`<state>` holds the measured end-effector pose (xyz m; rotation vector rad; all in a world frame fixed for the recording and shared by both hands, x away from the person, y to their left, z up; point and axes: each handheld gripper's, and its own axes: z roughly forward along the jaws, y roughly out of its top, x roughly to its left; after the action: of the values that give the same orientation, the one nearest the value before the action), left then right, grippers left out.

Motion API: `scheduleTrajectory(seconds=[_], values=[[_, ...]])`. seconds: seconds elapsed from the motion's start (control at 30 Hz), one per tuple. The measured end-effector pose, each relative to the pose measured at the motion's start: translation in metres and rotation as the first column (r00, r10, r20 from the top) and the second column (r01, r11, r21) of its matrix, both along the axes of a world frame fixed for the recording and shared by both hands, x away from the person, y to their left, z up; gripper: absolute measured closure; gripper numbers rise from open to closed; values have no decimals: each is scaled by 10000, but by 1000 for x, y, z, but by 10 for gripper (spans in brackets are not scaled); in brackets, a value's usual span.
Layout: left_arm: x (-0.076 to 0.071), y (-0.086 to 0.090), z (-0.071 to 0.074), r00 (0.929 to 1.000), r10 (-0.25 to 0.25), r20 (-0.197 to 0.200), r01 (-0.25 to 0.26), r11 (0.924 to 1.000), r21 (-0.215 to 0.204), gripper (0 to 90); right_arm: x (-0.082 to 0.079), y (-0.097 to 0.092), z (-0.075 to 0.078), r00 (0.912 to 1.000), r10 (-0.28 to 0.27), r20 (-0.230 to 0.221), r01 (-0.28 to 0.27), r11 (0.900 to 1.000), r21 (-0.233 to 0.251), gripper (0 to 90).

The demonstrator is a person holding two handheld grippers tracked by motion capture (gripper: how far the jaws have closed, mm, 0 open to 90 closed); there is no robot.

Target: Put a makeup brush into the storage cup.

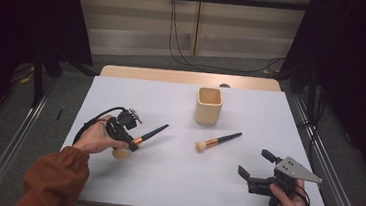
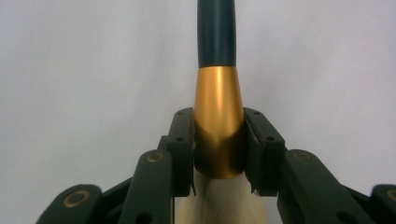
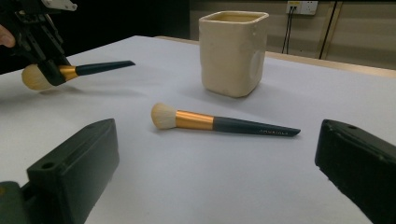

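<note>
**Gold ferrule pinched, brush off the table**

Gold metal is where the left gripper (image 1: 126, 139) has taken hold: its jaws are clamped on the ferrule of the held brush (image 1: 144, 137), just above the pale bristles (image 2: 219, 200). That is the stiff, narrow part of the tool (bristles would squash, and the tapered handle would likely slip). From the right gripper view the brush hangs clear of the table (image 1: 121, 92), handle roughly level and pointing toward the cup (image 1: 208, 105), bristles toward the person. That suits a drop into the cup, which stands upright toward the far side, though the brush would first have to be tipped upright.

A second brush (image 1: 218, 140) lies flat on the table between the cup and the right gripper (image 1: 256, 165), whose jaws stand wide apart with nothing between them, facing that brush, probably ready to take it.
</note>
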<state>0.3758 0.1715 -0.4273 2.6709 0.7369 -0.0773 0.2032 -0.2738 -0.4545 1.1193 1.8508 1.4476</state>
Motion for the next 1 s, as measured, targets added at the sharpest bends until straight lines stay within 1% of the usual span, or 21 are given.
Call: scheduleTrajectory(seconds=[0.07,0.13,0.17,0.2,0.23,0.3,0.33,0.4,0.5,0.53,0.6,0.63,0.67,0.7,0.73,0.77,0.8,0.83,0.93,0.97,1.0], values=[[0,3,3,9998,206,64,-203,9990,-408,667,0,0,0,10000,13,4,-13,10000,-31,0],[1,6,6,9992,175,370,-152,9981,-605,667,0,0,0,10000,-4,-1,4,10000,4,0],[0,7,7,9984,416,392,-380,9952,-906,667,0,0,0,10000,-6,-7,6,10000,12,0],[0,9,8,9981,428,453,-381,9941,-1014,667,0,0,0,10000,-10,-3,10,10000,18,0],[0,11,9,9968,590,538,-521,9912,-1220,667,0,0,0,10000,-13,1,13,10000,-3,0],[-1,13,11,9947,705,750,-595,9884,-1399,667,0,0,0,10000,-22,3,22,10000,6,0],[-2,14,12,9925,875,848,-729,9841,-1620,667,0,0,0,10000,-17,32,17,10000,-39,0],[-2,17,15,9901,953,1034,-746,9792,-1884,667,0,0,0,10000,-32,57,32,10000,-8,0],[-4,22,17,9862,1210,1128,-893,9635,-2523,667,0,0,0,10000,-23,41,23,10000,11,0],[-4,25,17,9815,1487,1205,-1099,9533,-2813,667,0,0,0,10000,-31,35,31,10000,20,0],[-4,29,17,9781,1696,1209,-1235,9397,-3188,667,0,0,0,10000,-50,22,50,10000,37,0],[-5,31,17,9750,1799,1306,-1272,9332,-3362,667,0,0,0,10000,-53,24,52,10000,40,0],[-5,32,17,9736,1842,1349,-1283,9301,-3442,667,0,-1,0,10000,-36,23,36,10000,16,0],[-6,33,17,9707,1948,1409,-1315,9209,-3668,667,0,-1,0,10000,-62,11,62,10000,53,0],[-7,35,18,9699,1960,1445,-1259,9115,-3915,667,0,-1,0,10000,-65,11,65,10000,56,0],[-8,35,18,9689,1988,1474,-1239,9053,-4063,667,0,-1,0,10000,-61,18,61,10000,32,0],[-9,36,18,9666,2023,1572,-1211,9016,-4153,667,0,-1,0,10000,-62,26,62,10000,29,0],[-10,36,19,9669,1983,1609,-1137,8984,-4241,667,0,-1,0,10000,-62,26,62,10000,29,0],[-14,35,19,9612,2064,1828,-1016,8816,-4610,666,0,-1,0,10000,-74,28,74,10000,49,0],[-15,35,19,9612,2089,1801,-1014,8749,-4735,666,0,-1,0,10000,-81,26,80,10000,48,0],[-16,34,18,9619,2069,1785,-982,8712,-4811,666,0,-1,0,10000,-78,32,78,10000,44,0]])
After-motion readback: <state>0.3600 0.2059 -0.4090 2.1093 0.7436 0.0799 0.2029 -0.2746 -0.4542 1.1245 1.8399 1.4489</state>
